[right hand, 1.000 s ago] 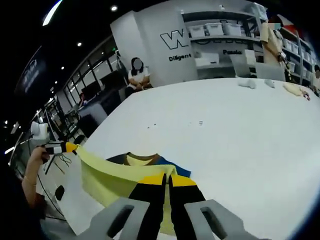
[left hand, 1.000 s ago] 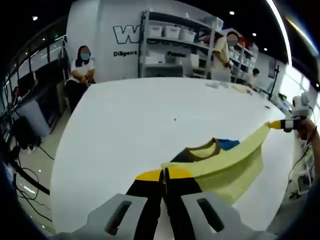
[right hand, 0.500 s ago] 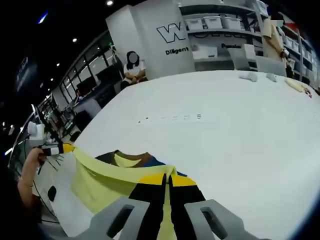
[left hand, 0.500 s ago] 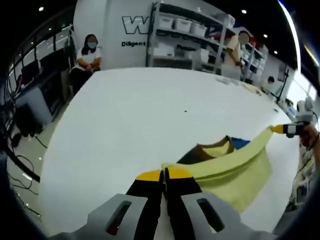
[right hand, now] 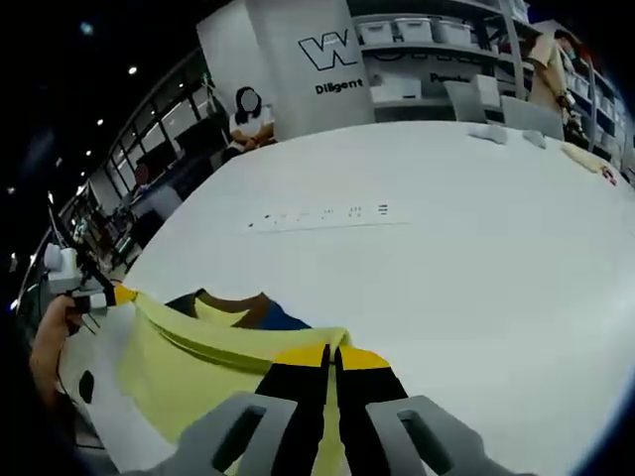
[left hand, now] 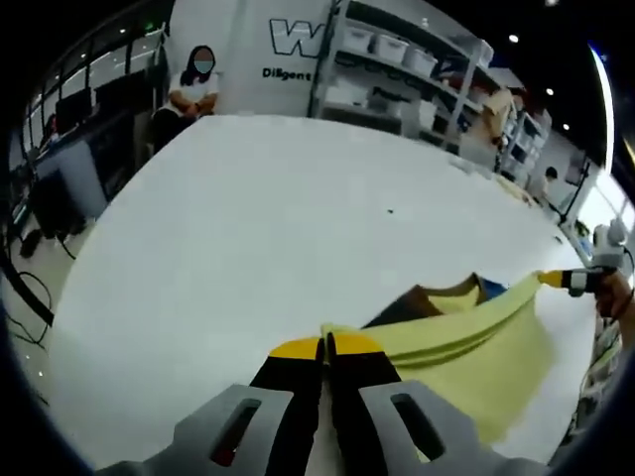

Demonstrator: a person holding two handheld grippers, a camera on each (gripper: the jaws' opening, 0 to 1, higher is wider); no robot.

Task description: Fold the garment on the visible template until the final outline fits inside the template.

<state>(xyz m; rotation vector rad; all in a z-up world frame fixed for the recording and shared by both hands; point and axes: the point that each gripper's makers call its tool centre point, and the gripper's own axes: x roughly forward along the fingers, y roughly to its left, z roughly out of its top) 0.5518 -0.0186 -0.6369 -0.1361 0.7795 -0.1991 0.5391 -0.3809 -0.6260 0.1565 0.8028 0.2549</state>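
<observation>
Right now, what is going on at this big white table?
A person holds a claw in each hand and is folding a yellow shirt on the white table. The left claw and the right claw are each shut on one end of the shirt's edge, which is lifted and stretched between them. The rest of the shirt lies on the table, so the fold is not finished.

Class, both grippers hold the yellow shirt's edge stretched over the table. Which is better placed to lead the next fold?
Neither clearly. The left gripper and right gripper each pinch an end of the shirt, so both probably move together.
</observation>
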